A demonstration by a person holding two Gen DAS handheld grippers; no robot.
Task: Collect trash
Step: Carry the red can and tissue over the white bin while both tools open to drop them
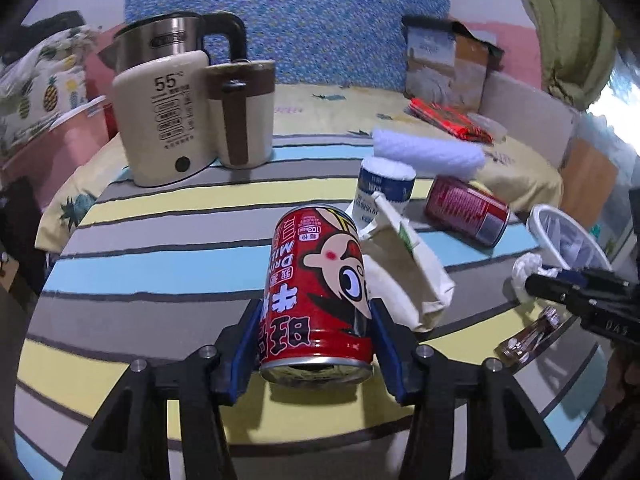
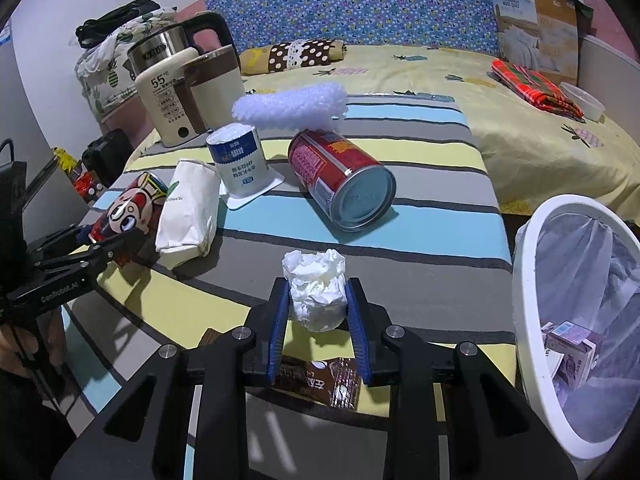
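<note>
left gripper (image 1: 314, 332) pinching red cartoon drink can (image 1: 320, 280), right gripper (image 2: 318, 312) squeezing crumpled white tissue (image 2: 316, 288); may slip out before white bin (image 2: 532, 248) if grip loosens.

- The brown snack wrapper (image 2: 316, 380) lies partly under the right hand-held gripper (image 2: 318, 308); its print is only half readable.
- The white trash bin (image 2: 524, 280) is cut off by the right edge of the right wrist view; the small cartons (image 2: 568, 356) inside show only in part.
- The electric kettle (image 1: 160, 40) is mostly hidden behind the cream warmer (image 1: 160, 120).
- The foam roll (image 1: 428, 152) and the lying red can (image 1: 464, 210) are blurred in the left wrist view.
- The small print on the yogurt cup (image 2: 238, 160) is too small to read.
</note>
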